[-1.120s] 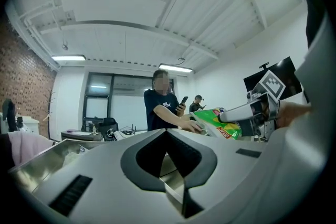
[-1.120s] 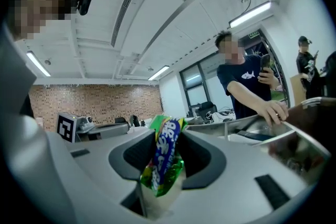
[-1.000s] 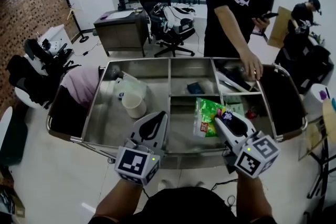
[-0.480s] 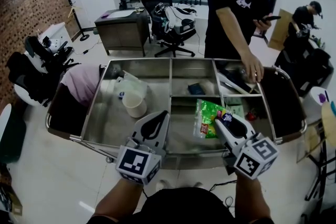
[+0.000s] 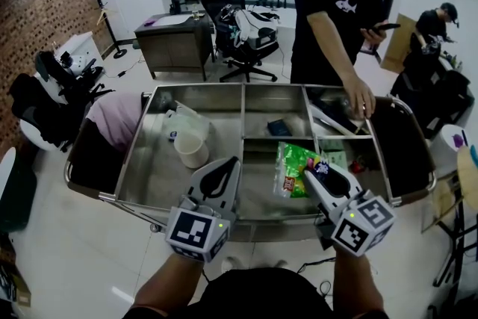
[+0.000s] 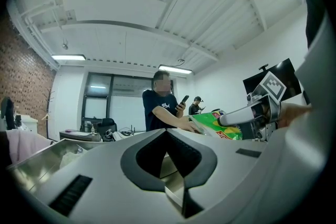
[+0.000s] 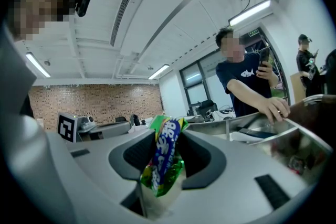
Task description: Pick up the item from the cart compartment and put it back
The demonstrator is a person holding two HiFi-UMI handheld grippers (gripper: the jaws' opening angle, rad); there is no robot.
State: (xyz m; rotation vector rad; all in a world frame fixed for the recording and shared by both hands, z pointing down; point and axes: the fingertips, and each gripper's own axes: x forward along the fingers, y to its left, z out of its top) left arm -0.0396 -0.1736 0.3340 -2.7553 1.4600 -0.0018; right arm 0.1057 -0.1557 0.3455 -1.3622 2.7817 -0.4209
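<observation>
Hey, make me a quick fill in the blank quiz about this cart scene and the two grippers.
1. The right gripper is clamped on a ____ snack bag.
2. The left gripper is shut and holds ____.
3. On the cart, the white cup stands in the ____ compartment as the head view shows it.
Missing words: green; nothing; left.

Snack bag green w/ blue band; cart silver.

Pale-grey left gripper and right gripper — each bearing 1 black-and-white marker cube — plus black top.
</observation>
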